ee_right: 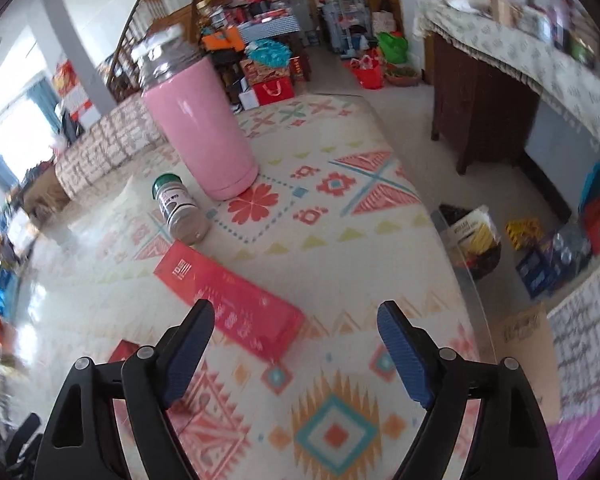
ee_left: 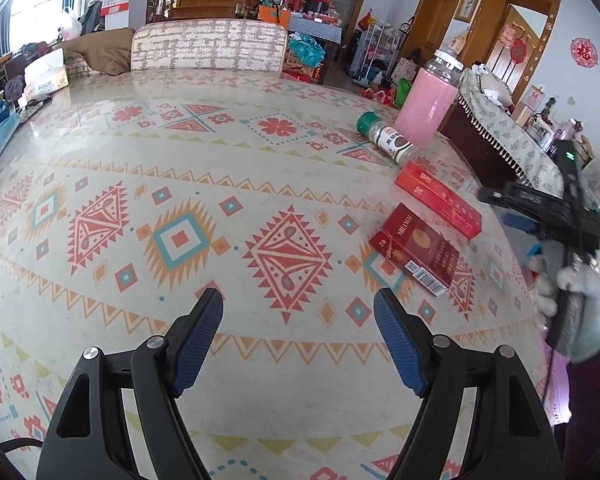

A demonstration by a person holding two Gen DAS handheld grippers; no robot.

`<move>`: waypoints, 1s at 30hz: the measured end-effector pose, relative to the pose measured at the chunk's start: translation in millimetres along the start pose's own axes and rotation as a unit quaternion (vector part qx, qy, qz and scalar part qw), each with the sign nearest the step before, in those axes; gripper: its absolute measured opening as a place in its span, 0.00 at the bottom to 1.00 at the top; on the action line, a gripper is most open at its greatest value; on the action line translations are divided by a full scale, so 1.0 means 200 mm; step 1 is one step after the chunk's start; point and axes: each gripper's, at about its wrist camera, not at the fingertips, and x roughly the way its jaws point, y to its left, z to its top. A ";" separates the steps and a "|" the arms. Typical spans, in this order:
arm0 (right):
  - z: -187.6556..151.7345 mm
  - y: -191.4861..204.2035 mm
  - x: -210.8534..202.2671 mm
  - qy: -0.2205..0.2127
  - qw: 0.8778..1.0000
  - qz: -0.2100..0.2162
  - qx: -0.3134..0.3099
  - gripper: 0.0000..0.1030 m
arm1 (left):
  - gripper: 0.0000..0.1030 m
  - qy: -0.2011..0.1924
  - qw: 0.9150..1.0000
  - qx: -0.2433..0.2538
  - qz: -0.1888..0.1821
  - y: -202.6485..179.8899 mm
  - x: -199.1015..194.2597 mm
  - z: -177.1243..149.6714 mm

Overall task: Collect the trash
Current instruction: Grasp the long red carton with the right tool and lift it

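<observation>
Both hand-held grippers, left (ee_left: 298, 334) and right (ee_right: 296, 342), spread, empty. Long red box (ee_right: 230, 306) lies flat on table (ee_right: 340, 208) just ahead of right; probably light, stiff cardboard; pinch across narrow sides.

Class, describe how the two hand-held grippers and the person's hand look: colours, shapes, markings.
Both the left gripper and the right gripper have black angular frames, silver round pins and blue textured pads. Seen from the left wrist, the right tool carries a small green light, and a white knitted glove with a dark purple sleeve grips it.
</observation>
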 end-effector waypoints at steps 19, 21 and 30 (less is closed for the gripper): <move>-0.03 0.32 0.27 0.047 0.989 -0.043 -0.132 0.48 | 0.75 0.003 1.000 -0.002 0.005 0.01 0.02 0.00; -0.04 0.33 0.26 0.052 0.989 -0.054 -0.126 0.42 | 0.75 0.003 1.000 -0.004 0.005 0.01 0.02 0.01; -0.22 0.21 0.07 0.050 0.993 -0.070 -0.077 0.41 | 0.75 0.005 1.000 -0.007 -0.002 0.01 0.01 0.00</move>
